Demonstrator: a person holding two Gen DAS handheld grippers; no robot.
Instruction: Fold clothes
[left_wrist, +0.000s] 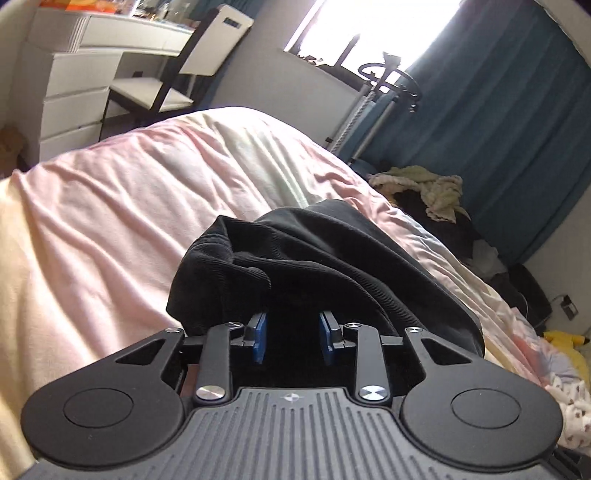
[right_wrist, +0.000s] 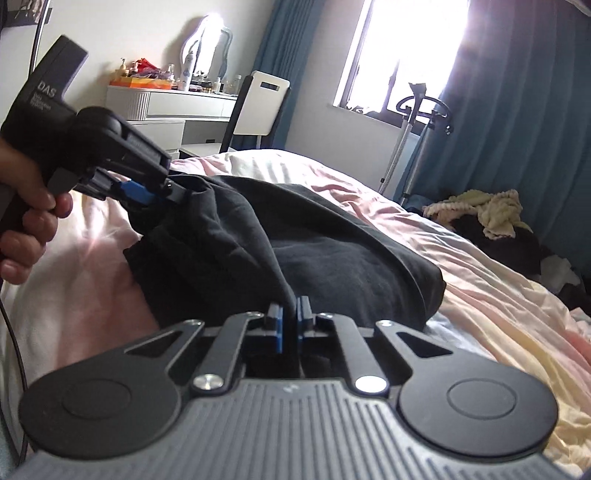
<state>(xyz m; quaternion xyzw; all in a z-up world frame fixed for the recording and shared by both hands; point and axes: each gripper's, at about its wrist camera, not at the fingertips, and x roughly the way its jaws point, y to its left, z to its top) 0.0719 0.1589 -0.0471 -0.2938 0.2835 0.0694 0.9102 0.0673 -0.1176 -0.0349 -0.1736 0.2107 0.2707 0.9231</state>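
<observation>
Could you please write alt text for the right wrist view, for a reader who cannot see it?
The right gripper pinches a fold of a black ribbed fabric garment on a rumpled pink and cream bedsheet. At left, a hand holds the left gripper at another edge of the garment.

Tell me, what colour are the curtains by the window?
The curtains are dark teal blue, plain with no pattern. The left wrist view shows them best.
</observation>
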